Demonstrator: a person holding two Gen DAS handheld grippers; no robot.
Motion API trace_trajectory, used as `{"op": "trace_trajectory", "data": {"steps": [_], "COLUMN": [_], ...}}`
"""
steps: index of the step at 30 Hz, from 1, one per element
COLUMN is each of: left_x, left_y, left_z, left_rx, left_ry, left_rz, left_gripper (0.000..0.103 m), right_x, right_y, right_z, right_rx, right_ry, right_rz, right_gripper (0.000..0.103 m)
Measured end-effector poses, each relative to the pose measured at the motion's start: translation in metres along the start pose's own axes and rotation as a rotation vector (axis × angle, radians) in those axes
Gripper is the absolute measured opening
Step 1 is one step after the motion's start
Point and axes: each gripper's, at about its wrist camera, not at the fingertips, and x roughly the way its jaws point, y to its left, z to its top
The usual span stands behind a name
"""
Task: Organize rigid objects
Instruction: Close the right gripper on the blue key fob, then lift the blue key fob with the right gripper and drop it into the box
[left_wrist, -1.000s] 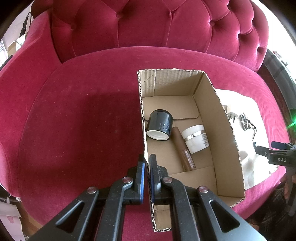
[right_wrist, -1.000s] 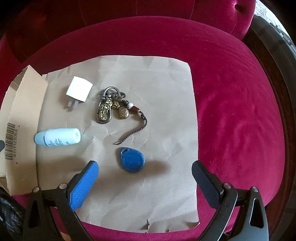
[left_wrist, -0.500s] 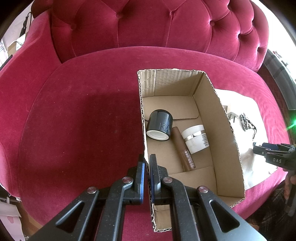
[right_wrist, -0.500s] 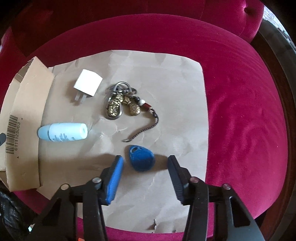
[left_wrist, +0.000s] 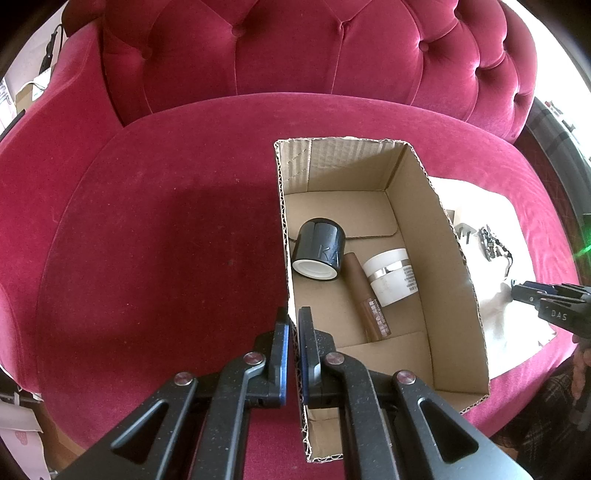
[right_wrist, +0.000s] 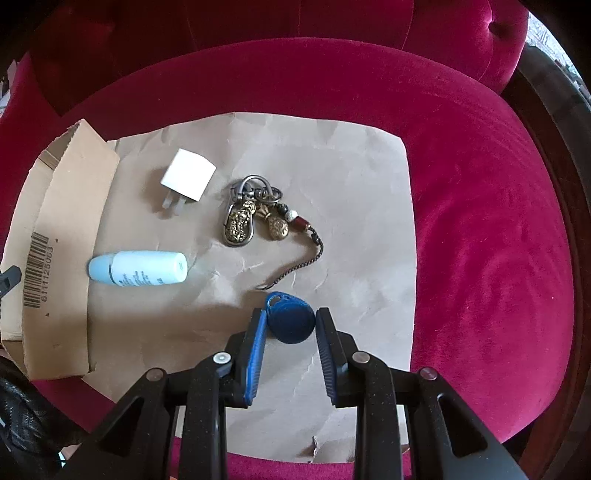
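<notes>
Between closing fingers (right_wrist: 258, 332), blue teardrop key fob (right_wrist: 291, 321); textured, flat.

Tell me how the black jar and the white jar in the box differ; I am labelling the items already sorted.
The black jar is dark and glossy with a white rim facing the camera; the white jar is pale with a silver band. The black jar lies by the box's left wall, the white jar right of the brown tube between them. Both lie on their sides.
</notes>
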Motion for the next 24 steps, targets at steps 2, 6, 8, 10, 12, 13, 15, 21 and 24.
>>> {"op": "trace_trajectory", "data": {"steps": [2,6,8,10,12,13,15,21,24], "left_x": [0.000,0.000,0.000,-0.001,0.000,-0.001,-0.001,-0.001,-0.001], "left_y": [0.000,0.000,0.000,0.000,-0.001,-0.001,-0.001,-0.001,-0.001], "left_z": [0.000,0.000,0.000,0.000,0.000,0.000,0.000,0.001,0.001], "left_rx": [0.001,0.000,0.000,0.000,0.002,0.002,0.001,0.002,0.002], "left_ry": [0.000,0.000,0.000,-0.001,-0.001,-0.001,-0.001,-0.001,-0.001], "left_rz": [0.000,0.001,0.001,0.001,0.002,0.002,0.002,0.002,0.002], "left_gripper": [0.005,0.005,0.005,0.005,0.005,0.005,0.005,0.005,0.005], "right_x": [-0.008,-0.017,-0.024,-0.034,-0.044,-0.048,-0.055,-0.069,-0.073], "right_y": [-0.001,0.000,0.001,0.003,0.007,0.009,0.012,0.023,0.025], "right_z": [-0.001,0.000,0.001,0.003,0.005,0.005,0.006,0.009,0.011], "right_rx": [0.003,-0.003,-0.001,0.001,-0.010,-0.014,-0.018,-0.039,-0.046], "right_ry": [0.002,-0.009,-0.013,-0.023,-0.036,-0.042,-0.051,-0.070,-0.078], "right_rz": [0.006,0.006,0.008,0.013,0.013,0.014,0.017,0.020,0.024], "right_gripper": [0.028,0.029,0.029,0.029,0.028,0.028,0.028,0.029,0.029]}}
